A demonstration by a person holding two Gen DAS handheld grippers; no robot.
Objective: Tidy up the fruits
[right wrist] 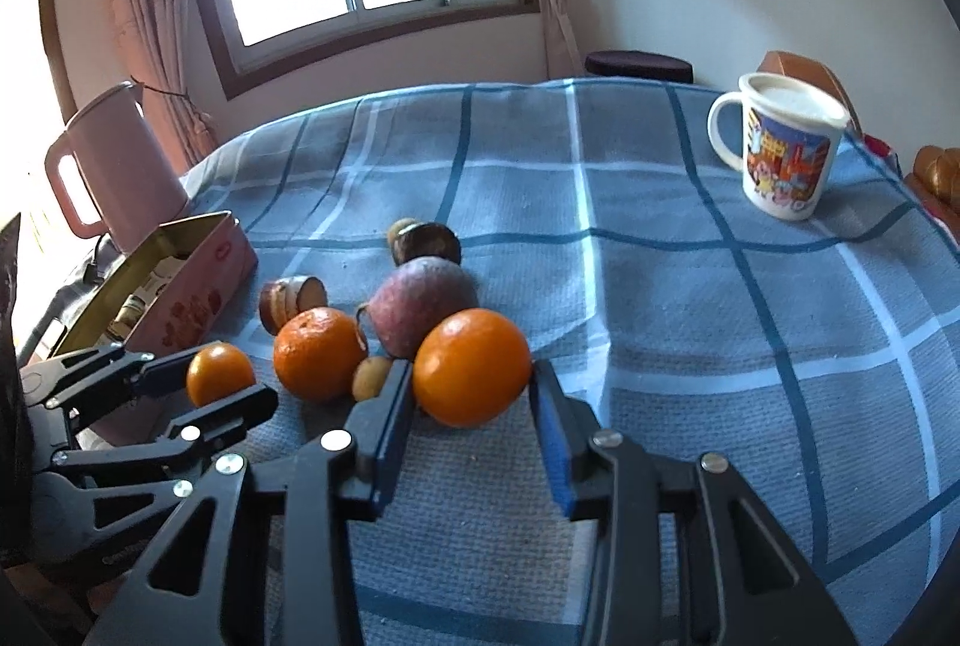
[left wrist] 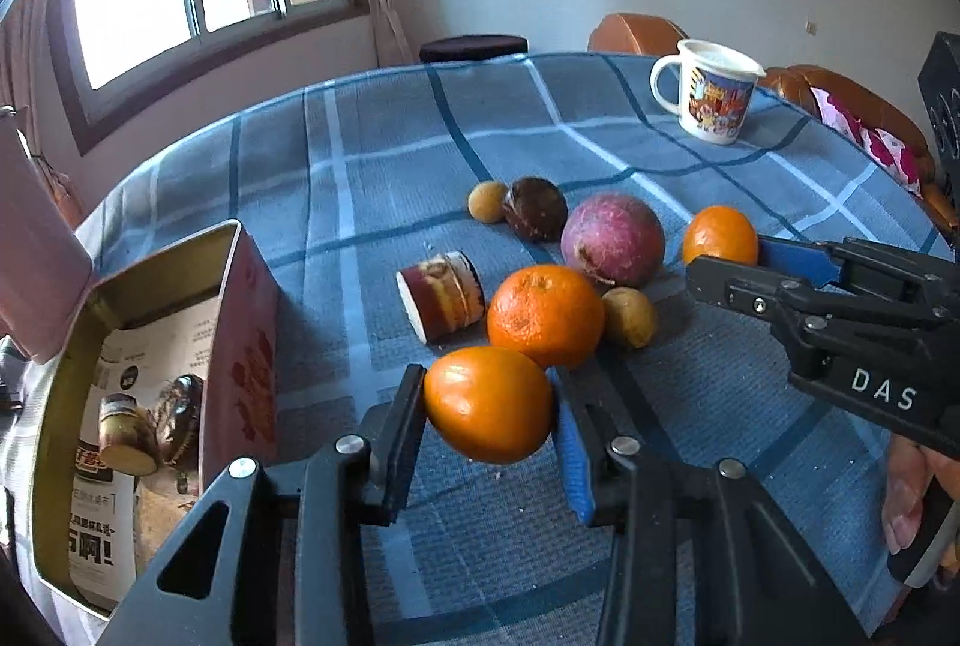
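Note:
My left gripper [left wrist: 489, 406] is shut on a smooth orange [left wrist: 487, 403], held just above the cloth beside the pink tin box [left wrist: 240, 346]; it also shows in the right wrist view [right wrist: 219, 373]. My right gripper [right wrist: 471, 385] has its jaws around another orange [right wrist: 471, 367] that rests on the cloth; the left pad touches it and a gap shows at the right pad. From the left wrist view that orange [left wrist: 720, 235] sits between the right fingers. A rough-skinned orange [left wrist: 545, 315], a purple-red round fruit [left wrist: 612, 238], two small tan fruits, a dark round fruit [left wrist: 536, 208] and a cut brown piece [left wrist: 441, 295] lie between.
The open tin box [right wrist: 180, 286] holds two brown pieces [left wrist: 150, 424] on printed paper. A cartoon mug [right wrist: 780, 148] stands far right on the blue checked cloth [right wrist: 660, 286]. A pink kettle [right wrist: 114, 166] stands behind the box. Chairs are beyond the table's far edge.

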